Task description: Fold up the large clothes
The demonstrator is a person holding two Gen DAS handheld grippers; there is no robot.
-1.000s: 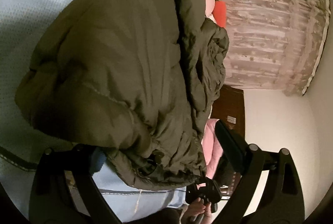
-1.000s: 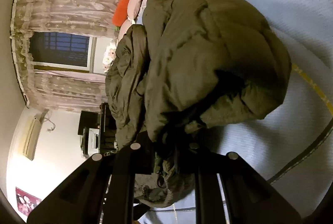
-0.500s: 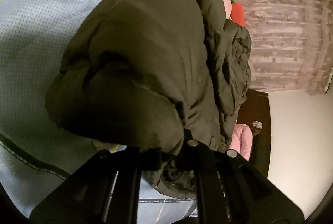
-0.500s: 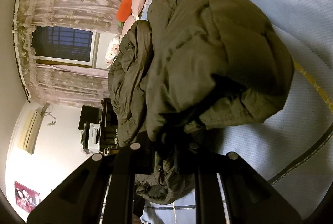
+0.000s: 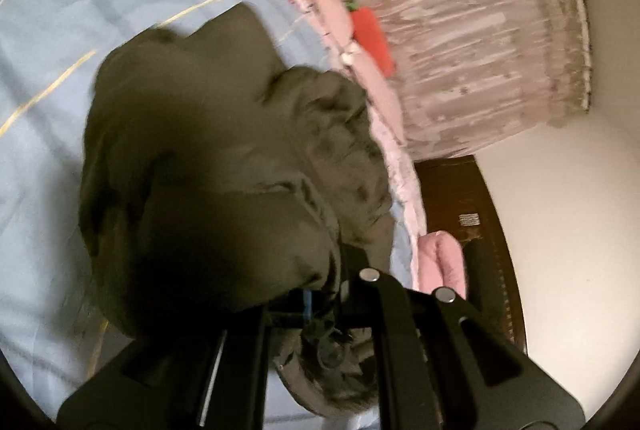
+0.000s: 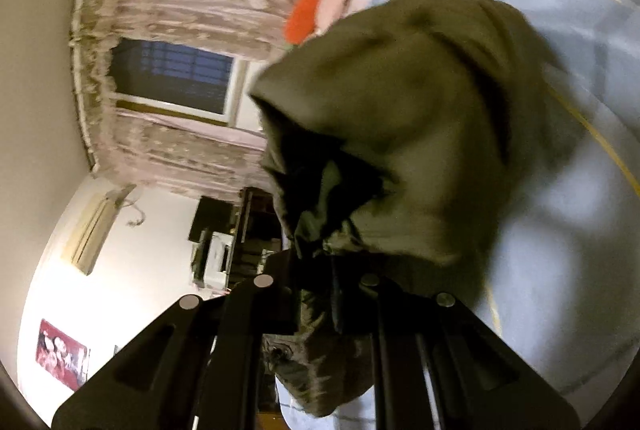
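A bulky olive-green padded jacket (image 5: 224, 158) lies bunched on a light blue bedsheet (image 5: 60, 30). My left gripper (image 5: 316, 298) is shut on the jacket's near edge, and the fabric bulges over its fingers. In the right wrist view the same jacket (image 6: 420, 110) is lifted into a hanging mound, and my right gripper (image 6: 320, 282) is shut on a fold of it near the hem. Both views are blurred by motion.
Pink pillows (image 5: 332, 14) and a red cushion (image 5: 374, 38) lie at the head of the bed. Lace curtains (image 5: 480, 42) and a dark window (image 6: 172, 78) stand beyond. A dark wooden cabinet (image 5: 472, 198) stands beside the bed.
My left gripper was open a second ago and has shut on the jacket's edge. Both grippers have lifted and pulled the jacket up and toward the head of the bed.
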